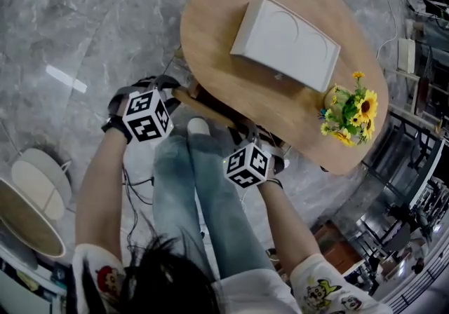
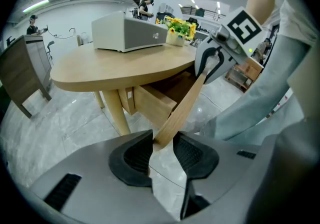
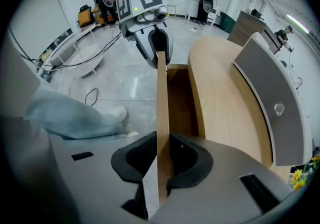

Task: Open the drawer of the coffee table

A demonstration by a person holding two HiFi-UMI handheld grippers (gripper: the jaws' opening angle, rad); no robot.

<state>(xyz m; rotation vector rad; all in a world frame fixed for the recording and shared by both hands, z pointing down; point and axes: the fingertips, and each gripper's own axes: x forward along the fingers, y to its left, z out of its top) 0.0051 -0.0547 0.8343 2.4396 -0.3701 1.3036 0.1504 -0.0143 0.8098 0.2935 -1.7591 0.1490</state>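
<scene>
Already the drawer [image 3: 180, 93] stands partly out from under the tabletop [image 1: 231, 74], its wooden front panel [image 2: 182, 110] pinched from above at both ends. The left gripper [image 2: 162, 140] has its jaws narrowed on the panel's very end, with only the corner of the board between the pads. The right gripper [image 3: 161, 140] clamps the top edge at the other end, and there the board sits deeper between the jaws.

Likely the weakest point is that left hold: with so little wood in the jaws, a pull that angles outward could let the corner slip free, leaving one end to carry the load. An uneven pull from the two ends could also skew the drawer in its runners and bind it. The person's legs [image 1: 203, 186] lie directly in the drawer's path, so the panel may bump them before it is fully open. A hard tug on a stuck drawer could jolt the whole table, and the flowers [image 1: 351, 113] near the tabletop's rim look easier to tip than the flat grey box [image 1: 287, 43]. How far the drawer can travel before dropping out I cannot tell.
</scene>
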